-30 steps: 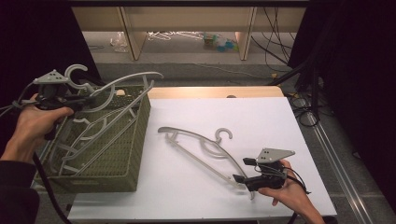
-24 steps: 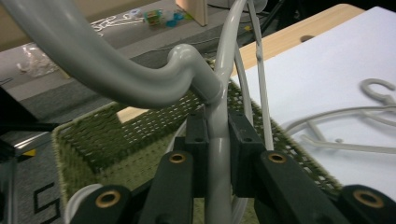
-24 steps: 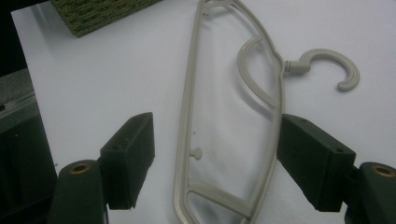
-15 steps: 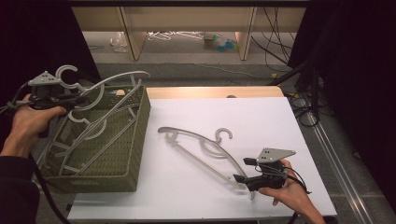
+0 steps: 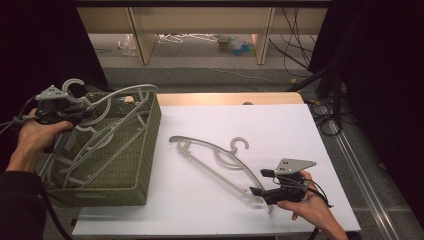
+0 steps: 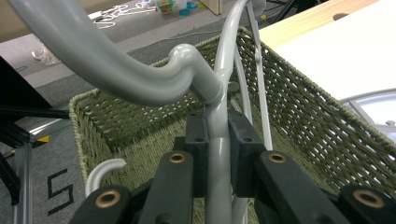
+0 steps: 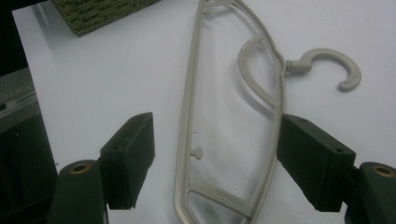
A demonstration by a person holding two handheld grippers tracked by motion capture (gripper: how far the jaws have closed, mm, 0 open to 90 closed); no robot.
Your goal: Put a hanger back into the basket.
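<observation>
While the grey hanger (image 5: 117,97) hangs tilted over the green woven basket (image 5: 145,155), its hook end at the far left rim, the left tongs (image 6: 218,135) pinch its bar tight just below the neck. More hangers (image 5: 85,145) lie crossed inside the basket. Second hanger (image 5: 215,157) flat on the white table (image 5: 300,130), well apart from the basket; right tongs (image 7: 215,158) spread wide, straddling its lower end, pads not touching. Risk, as I judge it: the long arm of the held hanger could catch on the basket rim or snag the crossed ones beneath if lowered at this tilt; a release now might leave it propped on the rim. Left hand (image 5: 32,142) raised at the basket's left side, tongs level. Right hand (image 5: 307,207) low on the table, tongs pointing left.
</observation>
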